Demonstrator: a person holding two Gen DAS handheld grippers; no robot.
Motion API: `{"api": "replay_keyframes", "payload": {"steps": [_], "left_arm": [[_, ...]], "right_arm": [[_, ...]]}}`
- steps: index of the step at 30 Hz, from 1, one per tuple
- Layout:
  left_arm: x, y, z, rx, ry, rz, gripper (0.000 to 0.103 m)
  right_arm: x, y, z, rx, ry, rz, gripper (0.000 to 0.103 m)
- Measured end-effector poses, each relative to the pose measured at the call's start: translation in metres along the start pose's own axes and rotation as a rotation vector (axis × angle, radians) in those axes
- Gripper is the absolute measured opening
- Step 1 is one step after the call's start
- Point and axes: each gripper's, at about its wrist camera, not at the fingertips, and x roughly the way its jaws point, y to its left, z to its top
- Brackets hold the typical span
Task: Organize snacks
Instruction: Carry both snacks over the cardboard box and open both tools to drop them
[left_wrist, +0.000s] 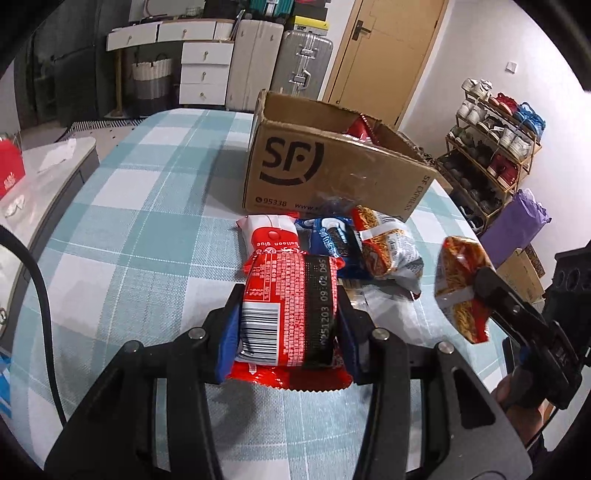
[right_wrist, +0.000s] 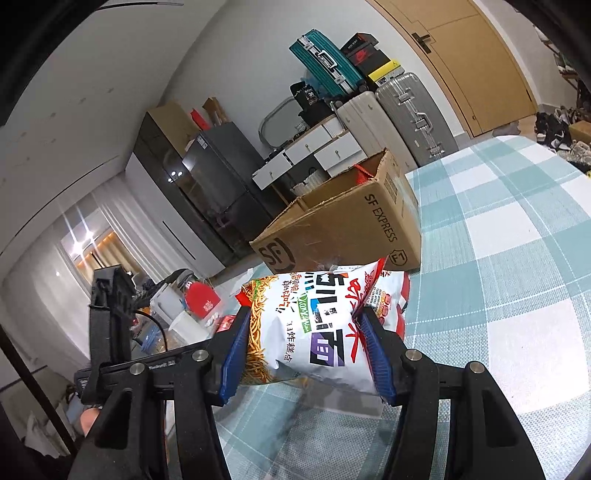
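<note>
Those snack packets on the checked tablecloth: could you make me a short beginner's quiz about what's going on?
1. True or false: the brown cardboard box is sealed shut.
2. What does the left gripper hold?
3. The right gripper holds: A) nothing B) a white noodle-snack bag C) a blue packet.

Key: 1 false, it stands open; 2 a red foil snack packet; 3 B.

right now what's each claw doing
left claw: closed on the red snack pack
right claw: closed on the white noodle snack bag
</note>
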Motion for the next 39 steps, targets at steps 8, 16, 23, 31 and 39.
{"api": "replay_keyframes", "payload": {"steps": [8, 16, 23, 31, 39], "left_arm": [[-0.029, -0.001, 0.001, 0.025, -0.042, -0.007, 0.042], [-0.065, 0.004, 0.008, 0.012, -0.108, 0.022, 0.042], [-0.107, 0.0, 0.031, 0.021, -0.17, -0.016, 0.042], [-0.146, -0.012, 0.086, 0.078, -0.175, -0.068, 0.042], [-0.161, -0.041, 0.133, 0.184, -0.174, 0.004, 0.043]], "right_arm": [[-0.011, 0.002, 0.002, 0.018, 0.007, -0.031, 0.058], [-0.028, 0.037, 0.018, -0.062, 0.004, -0.027, 0.058], [-0.044, 0.075, 0.045, -0.136, -0.02, 0.004, 0.058], [-0.056, 0.11, 0.094, -0.191, -0.025, 0.037, 0.058], [-0.054, 0.124, 0.154, -0.15, -0.039, 0.053, 0.058]]}}
